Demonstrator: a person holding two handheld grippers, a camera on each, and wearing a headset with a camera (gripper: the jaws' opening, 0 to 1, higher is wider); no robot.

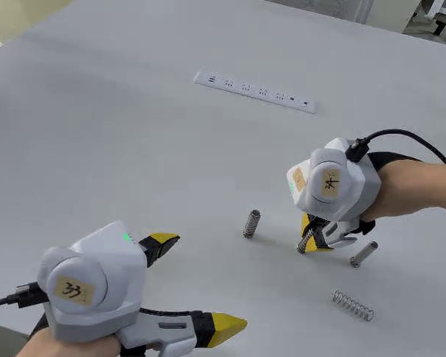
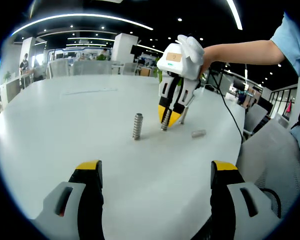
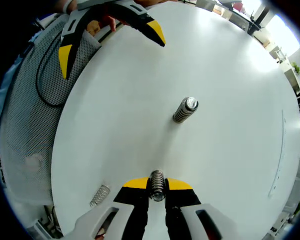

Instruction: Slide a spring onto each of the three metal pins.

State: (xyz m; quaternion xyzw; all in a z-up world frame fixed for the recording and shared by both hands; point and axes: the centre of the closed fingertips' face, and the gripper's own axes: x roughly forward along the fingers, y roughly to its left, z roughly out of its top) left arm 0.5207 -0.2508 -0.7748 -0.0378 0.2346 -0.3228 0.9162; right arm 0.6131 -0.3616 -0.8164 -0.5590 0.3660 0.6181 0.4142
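While one upright silver metal pin [image 1: 251,223] already wears its grey coil spring near the middle of the white tabletop [image 1: 134,134], I judge that I am on the second of the three. My right gripper [image 3: 157,194] is clenched on a second coil spring [image 3: 157,181], its yellow-tipped jaws brought almost together around the coil. The coil points down at a slight tilt, and its lower end seems to meet the table. I cannot tell whether a pin is inside it. Just beside that gripper a bare silver pin [image 1: 363,253] lies on its side, and a loose wire spring [image 1: 352,306] lies flat, closer to me. My left gripper [image 1: 197,282] is spread wide, grasps nothing, and hangs over bare table well apart from the work. Next, I think, the right needs to seat this coil squarely and let go without tipping it. The lying pin would then have to be stood on end, probably steadied by my idle left, while the right threads the last spring over it.
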